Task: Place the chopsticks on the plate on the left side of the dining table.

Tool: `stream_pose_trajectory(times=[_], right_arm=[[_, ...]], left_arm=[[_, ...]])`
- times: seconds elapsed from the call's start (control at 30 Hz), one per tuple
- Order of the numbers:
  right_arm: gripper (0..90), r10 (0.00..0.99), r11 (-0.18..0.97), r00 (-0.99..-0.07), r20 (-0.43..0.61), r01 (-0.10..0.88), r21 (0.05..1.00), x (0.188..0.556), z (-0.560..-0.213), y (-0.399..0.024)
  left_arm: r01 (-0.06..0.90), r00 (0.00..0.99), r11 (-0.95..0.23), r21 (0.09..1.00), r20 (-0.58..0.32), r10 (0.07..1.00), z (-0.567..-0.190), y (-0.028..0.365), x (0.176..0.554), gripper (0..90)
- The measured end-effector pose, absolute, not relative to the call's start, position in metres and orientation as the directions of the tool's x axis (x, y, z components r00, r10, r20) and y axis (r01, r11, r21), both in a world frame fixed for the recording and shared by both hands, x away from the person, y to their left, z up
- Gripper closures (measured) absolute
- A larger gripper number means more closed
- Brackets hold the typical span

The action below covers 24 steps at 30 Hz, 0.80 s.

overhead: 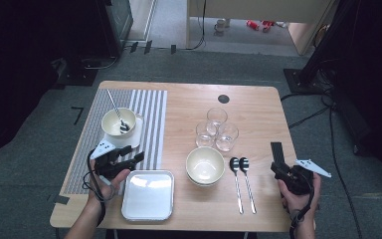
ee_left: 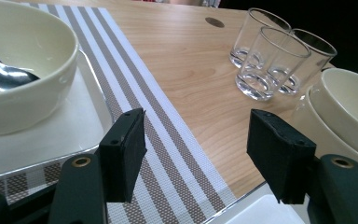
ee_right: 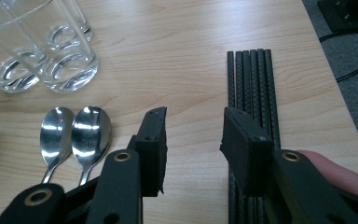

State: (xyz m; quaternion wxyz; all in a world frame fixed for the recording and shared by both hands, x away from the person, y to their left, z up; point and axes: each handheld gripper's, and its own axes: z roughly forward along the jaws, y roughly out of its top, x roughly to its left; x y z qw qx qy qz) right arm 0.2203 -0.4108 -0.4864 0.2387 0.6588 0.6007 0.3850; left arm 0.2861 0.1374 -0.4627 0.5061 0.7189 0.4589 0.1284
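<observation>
One cream bowl (overhead: pixel 119 121) with spoon (overhead: pixel 115 109) set on striped placemat (overhead: pixel 151 119); left gripper (overhead: pixel 132 154) and right gripper (overhead: pixel 277 158) both agape, empty; bundle of black chopsticks (ee_right: pixel 251 79) awaits pickup.

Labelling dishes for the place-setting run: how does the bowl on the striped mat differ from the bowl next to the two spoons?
The bowl on the mat sits alone on a small white tray and holds a spoon. The bowl beside the two spoons is empty, is stacked on another bowl, and rests directly on the wooden table. It also looks a little wider in the high view. Both are cream, round and upright.
</observation>
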Motion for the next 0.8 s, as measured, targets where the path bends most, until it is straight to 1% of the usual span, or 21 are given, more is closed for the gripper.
stream_pose_trajectory(times=[0.1,0.13,0.2,0.33,0.37,0.43,0.53,0.73,0.8], right_arm=[[67.1,0.975,-0.168,-0.013,0.221,0.610,0.775,0.220,-0.486,-0.413],[70.6,0.975,-0.169,-0.013,0.224,0.610,0.774,0.220,-0.486,-0.414],[74.3,0.974,-0.173,-0.007,0.225,0.613,0.771,0.220,-0.487,-0.415],[80.2,0.983,-0.150,0.007,0.186,0.620,0.770,0.220,-0.490,-0.415],[84.5,0.984,-0.148,0.012,0.180,0.625,0.767,0.220,-0.491,-0.416],[89.2,0.985,-0.147,0.027,0.168,0.635,0.759,0.220,-0.492,-0.418],[90.0,0.980,-0.167,0.025,0.200,0.654,0.738,0.220,-0.493,-0.421],[88.5,0.984,-0.152,0.040,0.173,0.691,0.707,0.224,-0.500,-0.418],[88.3,0.988,-0.139,0.054,0.142,0.694,0.706,0.225,-0.503,-0.418]], left_arm=[[0.528,0.552,-0.071,0.846,-0.279,0.786,-0.463,0.135,0.286,37.5],[0.528,0.555,-0.073,0.846,-0.278,0.784,-0.463,0.134,0.286,37.6],[0.529,0.560,-0.081,0.845,-0.275,0.782,-0.464,0.133,0.286,37.6],[0.527,0.565,-0.093,0.844,-0.267,0.781,-0.465,0.130,0.285,37.7],[0.527,0.569,-0.099,0.844,-0.264,0.779,-0.465,0.129,0.285,37.8],[0.529,0.571,-0.102,0.842,-0.264,0.777,-0.465,0.127,0.285,37.8],[0.530,0.575,-0.110,0.841,-0.261,0.776,-0.466,0.126,0.285,38.1],[0.536,0.571,-0.111,0.837,-0.262,0.778,-0.468,0.126,0.286,38.3],[0.536,0.571,-0.113,0.837,-0.260,0.779,-0.468,0.126,0.286,38.4]])
